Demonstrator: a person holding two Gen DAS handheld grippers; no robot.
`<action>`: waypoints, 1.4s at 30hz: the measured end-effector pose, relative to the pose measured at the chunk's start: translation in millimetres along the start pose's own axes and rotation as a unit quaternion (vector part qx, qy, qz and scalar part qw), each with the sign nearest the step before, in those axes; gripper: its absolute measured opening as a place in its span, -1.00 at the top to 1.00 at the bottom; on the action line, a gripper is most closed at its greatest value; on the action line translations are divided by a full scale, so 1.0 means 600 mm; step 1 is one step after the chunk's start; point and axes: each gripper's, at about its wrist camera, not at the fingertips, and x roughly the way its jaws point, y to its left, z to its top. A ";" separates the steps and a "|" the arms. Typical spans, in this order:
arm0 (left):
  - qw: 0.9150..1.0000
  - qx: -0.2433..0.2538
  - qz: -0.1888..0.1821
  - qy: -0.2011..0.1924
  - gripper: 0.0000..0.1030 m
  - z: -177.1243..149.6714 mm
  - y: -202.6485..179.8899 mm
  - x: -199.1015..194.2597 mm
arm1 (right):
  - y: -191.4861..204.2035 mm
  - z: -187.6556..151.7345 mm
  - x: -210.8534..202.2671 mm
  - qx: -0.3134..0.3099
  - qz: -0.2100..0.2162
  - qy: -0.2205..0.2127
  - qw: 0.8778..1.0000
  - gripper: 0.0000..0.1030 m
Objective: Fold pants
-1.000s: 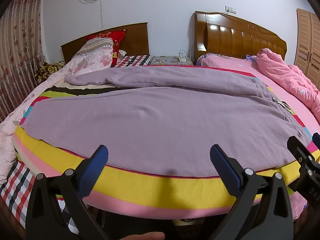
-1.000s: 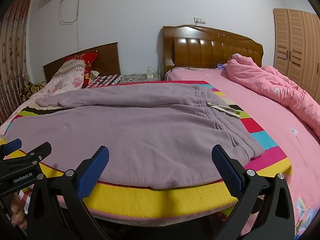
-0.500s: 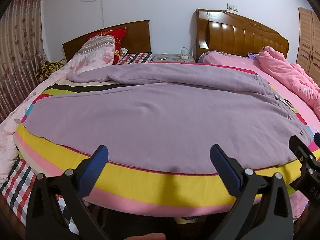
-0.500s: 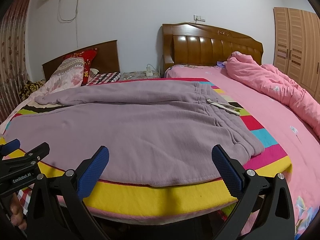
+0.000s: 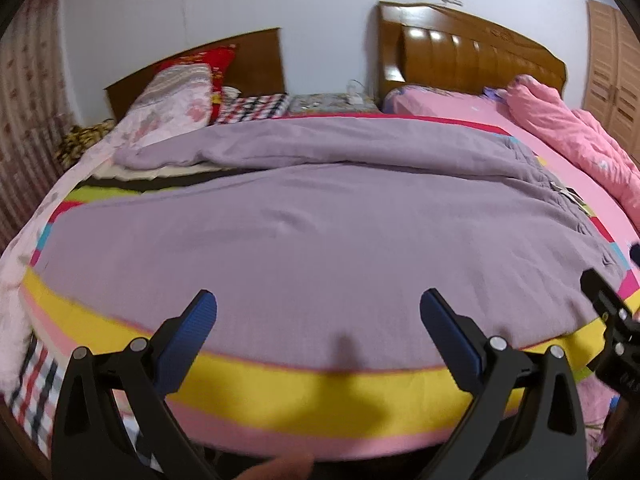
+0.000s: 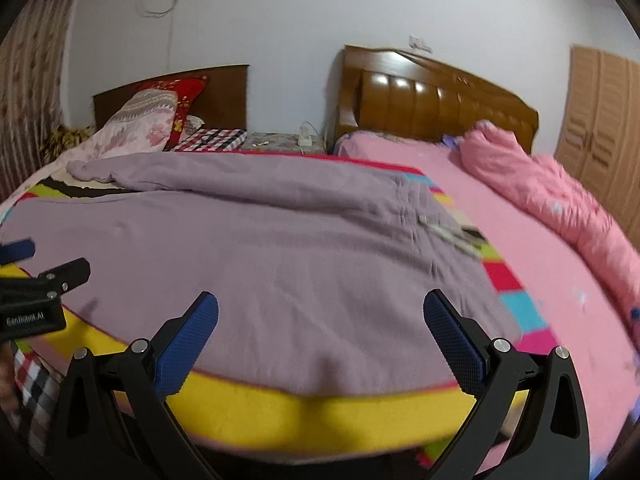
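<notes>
pants (image 5: 320,216), one purple pair, flat on striped blanket (image 5: 304,392); two grippers, left (image 5: 318,326) and right (image 6: 320,326), jaws apart; pink quilt (image 6: 552,184) beside.

Left gripper (image 5: 318,312): two black angular finger arms with triangular cut-outs, silver round screws at the joints, blue ribbed pads (image 5: 188,344) on the inner faces. Right gripper (image 6: 320,312): same build, blue pads dimpled. White lettering on the left gripper's black side, blurred, possibly "GenRobot.AI". Fingertip (image 5: 276,468) at lower edge, bare.
</notes>
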 end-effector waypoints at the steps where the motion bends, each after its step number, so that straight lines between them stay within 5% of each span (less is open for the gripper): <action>1: 1.000 0.012 -0.006 0.002 -0.97 0.013 0.001 0.006 | -0.003 0.017 0.006 -0.014 0.007 -0.001 1.000 -0.92; 3: 0.999 0.047 -0.001 0.000 -0.97 0.049 0.003 0.021 | -0.007 0.048 0.022 -0.046 0.016 0.000 0.999 -0.92; 7: 0.992 0.102 0.070 -0.016 -0.97 0.146 0.023 0.068 | -0.049 0.135 0.086 -0.104 0.060 0.004 0.993 -0.92; 9: 0.993 0.095 0.062 0.025 -0.97 0.192 0.045 0.108 | -0.077 0.174 0.131 -0.117 0.085 0.008 0.989 -0.92; 11: 0.990 0.088 0.005 0.114 -0.97 0.230 0.066 0.174 | -0.110 0.216 0.205 -0.126 0.135 0.037 0.982 -0.92; 14: 0.983 0.070 -0.059 0.156 -0.97 0.263 0.085 0.237 | -0.140 0.264 0.315 -0.131 0.159 0.081 0.975 -0.92; 17: 0.976 0.006 -0.156 0.155 -0.97 0.301 0.117 0.294 | -0.144 0.298 0.410 -0.147 0.172 0.112 0.968 -0.92; 19: 0.962 -0.076 -0.225 0.137 -0.97 0.325 0.152 0.333 | -0.143 0.315 0.471 -0.151 0.180 0.134 0.963 -0.92; 21: 0.958 -0.110 -0.218 0.153 -0.97 0.344 0.162 0.375 | -0.136 0.328 0.529 -0.154 0.191 0.153 0.957 -0.92; 25: 0.972 -0.059 -0.165 0.156 -0.97 0.391 0.148 0.428 | -0.113 0.343 0.617 -0.159 0.213 0.186 0.946 -0.80; 31: 0.962 -0.075 -0.166 0.201 -0.93 0.437 0.149 0.495 | -0.096 0.348 0.705 -0.183 0.247 0.236 0.922 -0.63; 34: 0.953 -0.086 -0.179 0.230 -0.37 0.439 0.134 0.524 | -0.095 0.349 0.726 -0.166 0.276 0.254 0.912 -0.58; 35: 0.946 -0.098 -0.194 0.242 -0.18 0.439 0.131 0.534 | -0.104 0.348 0.724 -0.161 0.284 0.254 0.911 -0.43; 38: 0.921 -0.142 -0.249 0.265 -0.17 0.443 0.121 0.564 | -0.105 0.344 0.698 -0.168 0.299 0.250 0.905 0.16; 40: 0.914 -0.156 -0.266 0.264 -0.21 0.446 0.111 0.567 | -0.102 0.346 0.664 -0.191 0.287 0.225 0.911 0.60; 42: 0.908 -0.174 -0.280 0.260 -0.45 0.451 0.104 0.568 | -0.096 0.347 0.612 -0.223 0.263 0.182 0.921 0.71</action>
